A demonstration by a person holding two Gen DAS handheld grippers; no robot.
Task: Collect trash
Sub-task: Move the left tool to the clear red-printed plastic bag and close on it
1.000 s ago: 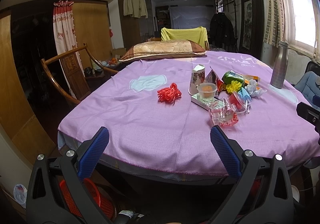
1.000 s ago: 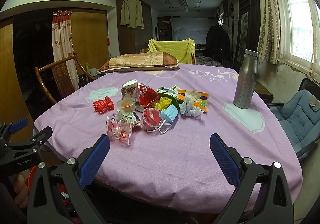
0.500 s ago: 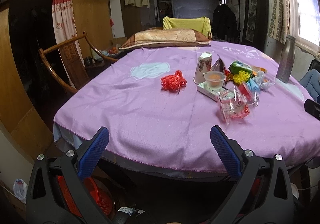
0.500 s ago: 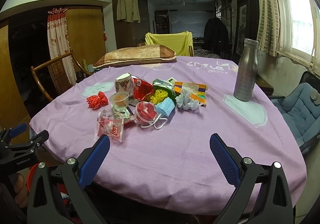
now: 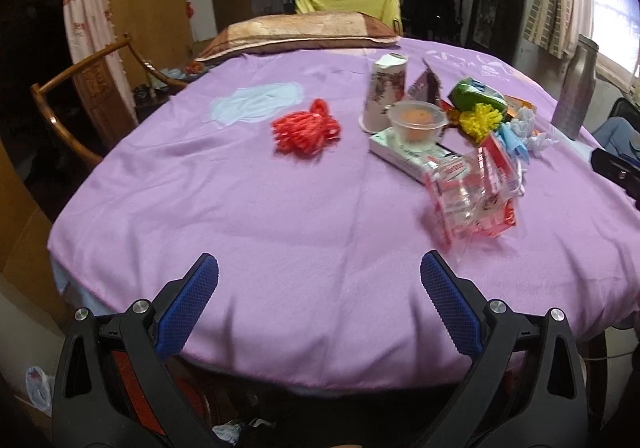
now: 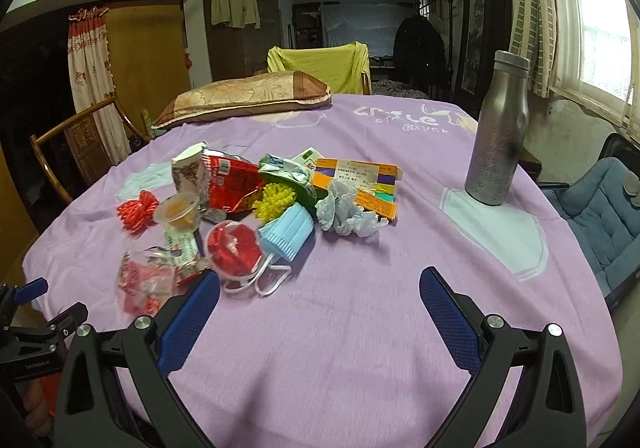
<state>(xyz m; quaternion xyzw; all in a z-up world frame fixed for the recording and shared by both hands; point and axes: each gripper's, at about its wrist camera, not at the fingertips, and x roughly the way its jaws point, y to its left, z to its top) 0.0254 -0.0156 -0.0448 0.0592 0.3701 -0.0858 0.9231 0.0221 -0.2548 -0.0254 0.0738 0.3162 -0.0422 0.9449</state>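
1. Clear wrapper (image 5: 472, 200), ahead-right of the left gripper (image 5: 319, 284): motion-blurred, print unreadable.
2. Red basket (image 5: 132, 380), beneath that gripper: mostly hidden by its body and the tabletop (image 5: 240, 208).
3. Right gripper (image 6: 319, 302): its finger covers the wrapper's corner.

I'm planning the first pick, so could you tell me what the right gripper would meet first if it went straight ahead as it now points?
Likely the crumpled white tissue, though depth is unclear; the right gripper is open over bare purple cloth.
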